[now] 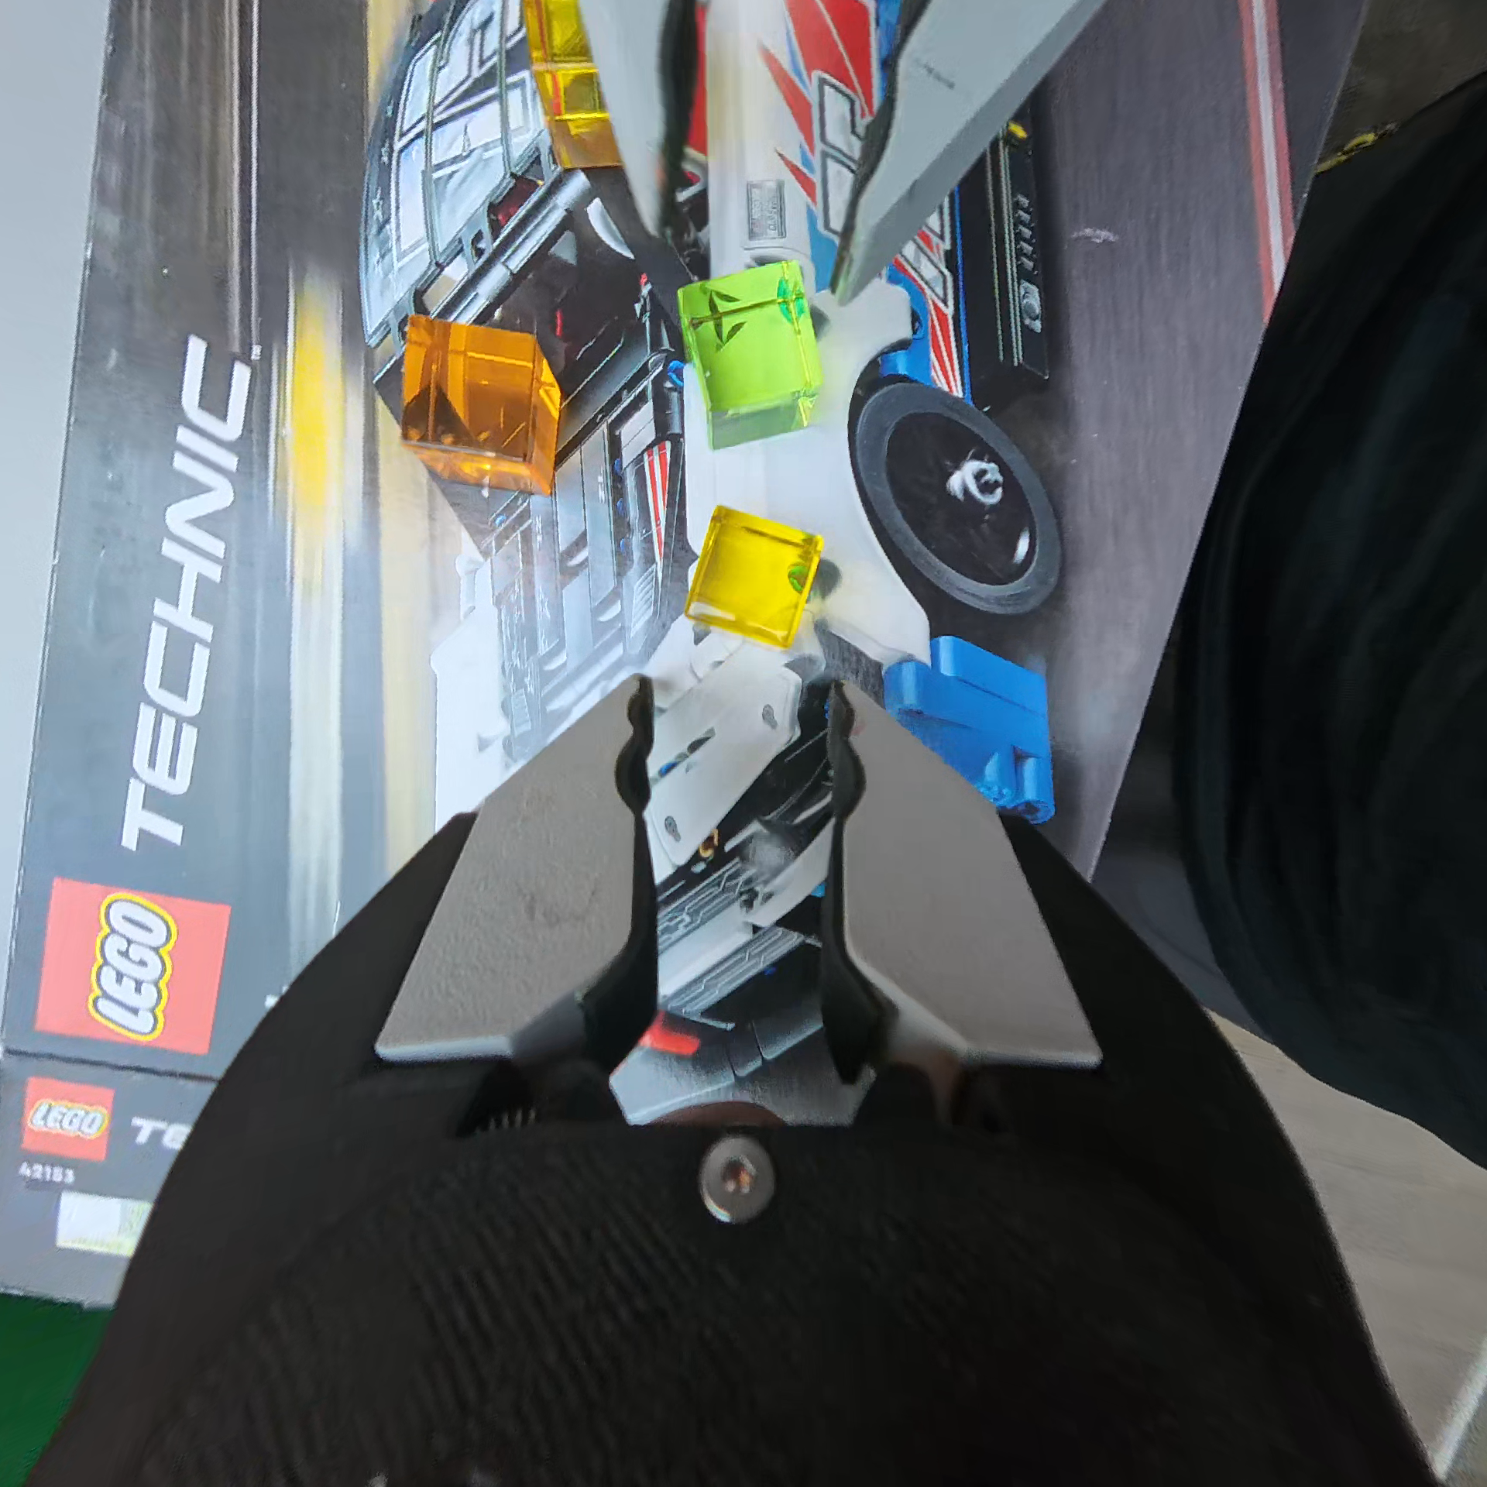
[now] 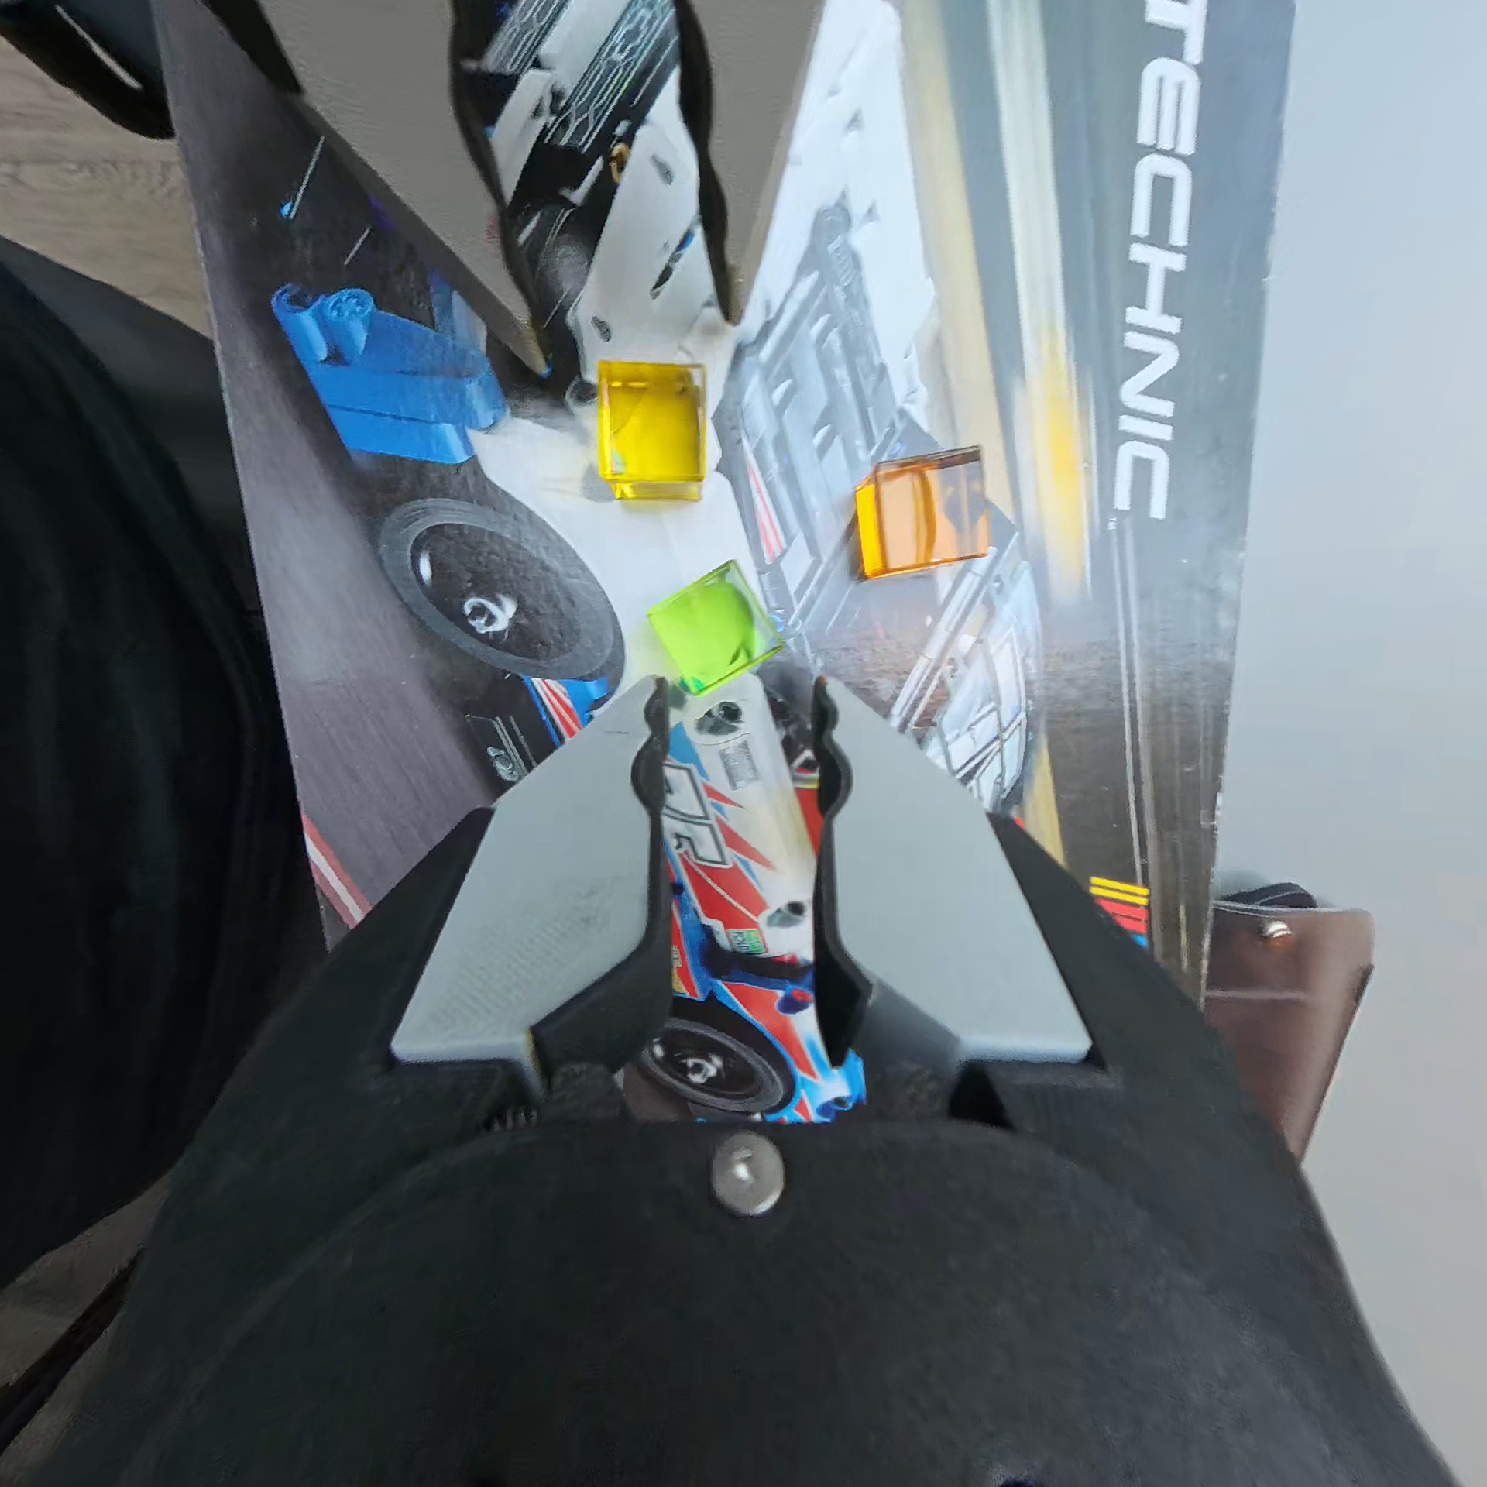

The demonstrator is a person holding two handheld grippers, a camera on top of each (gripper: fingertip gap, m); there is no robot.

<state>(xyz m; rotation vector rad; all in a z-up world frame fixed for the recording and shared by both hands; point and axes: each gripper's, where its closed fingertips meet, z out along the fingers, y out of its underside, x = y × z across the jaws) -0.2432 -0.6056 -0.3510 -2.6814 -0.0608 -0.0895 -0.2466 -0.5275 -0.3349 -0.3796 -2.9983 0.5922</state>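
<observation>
Three clear coloured cubes lie on a flat printed toy box (image 1: 193,563): a yellow cube (image 1: 754,575), a green cube (image 1: 748,358) and an orange cube (image 1: 481,402). My left gripper (image 1: 739,692) is open and empty, its tips just short of the yellow cube. My right gripper (image 2: 739,692) is open and empty, its tips just short of the green cube (image 2: 714,628). The two grippers face each other over the cubes. The yellow cube (image 2: 652,430) and orange cube (image 2: 921,512) show beyond in the right wrist view. The right gripper's finger (image 1: 909,201) shows in the left wrist view.
Another yellow-amber block (image 1: 567,80) lies at the far edge of the left wrist view. A blue plastic part (image 1: 978,716) lies on the box near the left gripper. A person's dark clothing (image 1: 1368,563) borders the box. A brown object (image 2: 1279,1014) sits by the box end. The grippers' ends are close to 9 cm from one another. From the right gripper's tips to the orange cube (image 1: 481,402) is close to 5 cm.
</observation>
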